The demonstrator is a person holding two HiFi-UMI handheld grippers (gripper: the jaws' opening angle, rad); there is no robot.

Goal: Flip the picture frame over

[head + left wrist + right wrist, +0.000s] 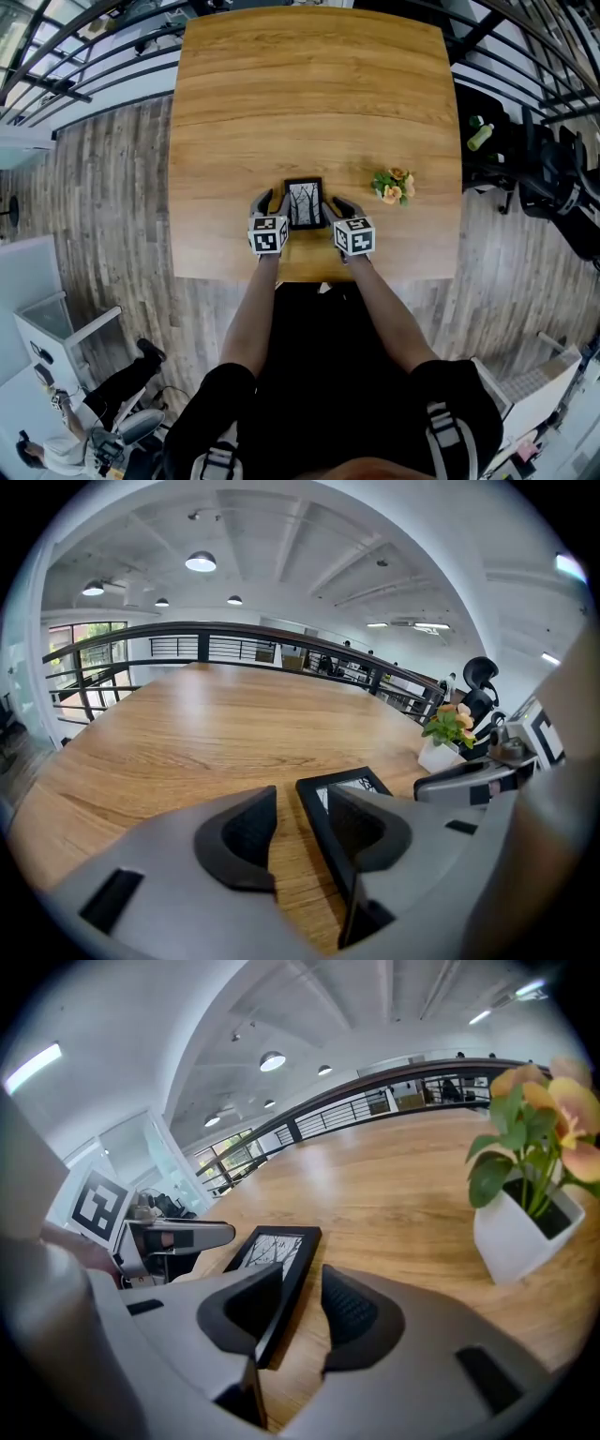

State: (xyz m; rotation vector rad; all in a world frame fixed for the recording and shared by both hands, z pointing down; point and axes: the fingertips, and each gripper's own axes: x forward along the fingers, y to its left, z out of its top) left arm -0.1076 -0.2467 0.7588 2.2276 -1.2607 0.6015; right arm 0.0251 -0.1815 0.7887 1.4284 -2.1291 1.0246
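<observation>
Black rectangular picture frame lies face up, centre of the head view, on the wooden tabletop; left tool and right tool straddle its edges, jaws apart, so an uneven pinch could let it slip mid-flip

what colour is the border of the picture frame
Black; the picture frame shows best in the right gripper view.

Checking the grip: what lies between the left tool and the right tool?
The picture frame, picture side up; the head view shows it.
</observation>
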